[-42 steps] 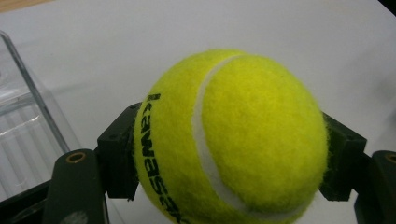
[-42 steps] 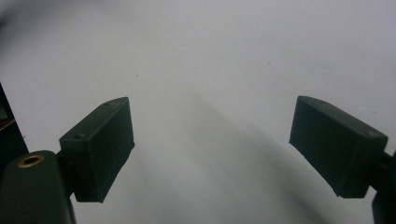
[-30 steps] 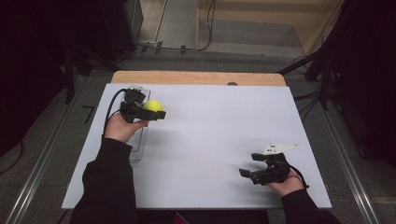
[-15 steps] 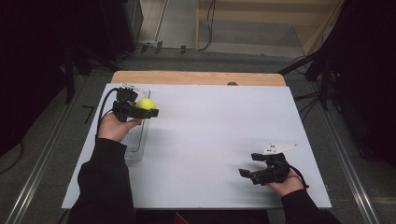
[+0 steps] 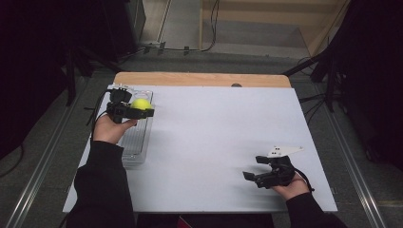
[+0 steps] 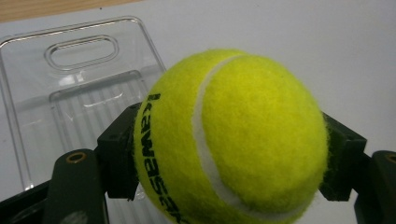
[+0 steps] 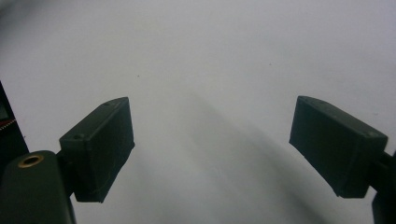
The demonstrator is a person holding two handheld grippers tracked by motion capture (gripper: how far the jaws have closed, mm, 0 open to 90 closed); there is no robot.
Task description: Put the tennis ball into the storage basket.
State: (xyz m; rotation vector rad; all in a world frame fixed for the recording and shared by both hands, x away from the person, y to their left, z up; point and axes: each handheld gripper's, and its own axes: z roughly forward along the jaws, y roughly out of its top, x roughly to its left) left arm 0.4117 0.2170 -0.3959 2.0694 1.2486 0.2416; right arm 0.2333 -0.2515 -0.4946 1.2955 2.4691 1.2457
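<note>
On the white bench, my left tool pinches the tennis ball directly above the clear tray; my right tool rests spread, well apart.

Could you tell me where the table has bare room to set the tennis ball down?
The white table top is bare between the clear plastic tray and the right gripper. It is crowded at the left edge, where the left gripper holds the tennis ball over the tray.

White table with a wooden far edge. Grey floor all around, cables beyond. Dark surroundings left and right. Pale wooden steps behind.
</note>
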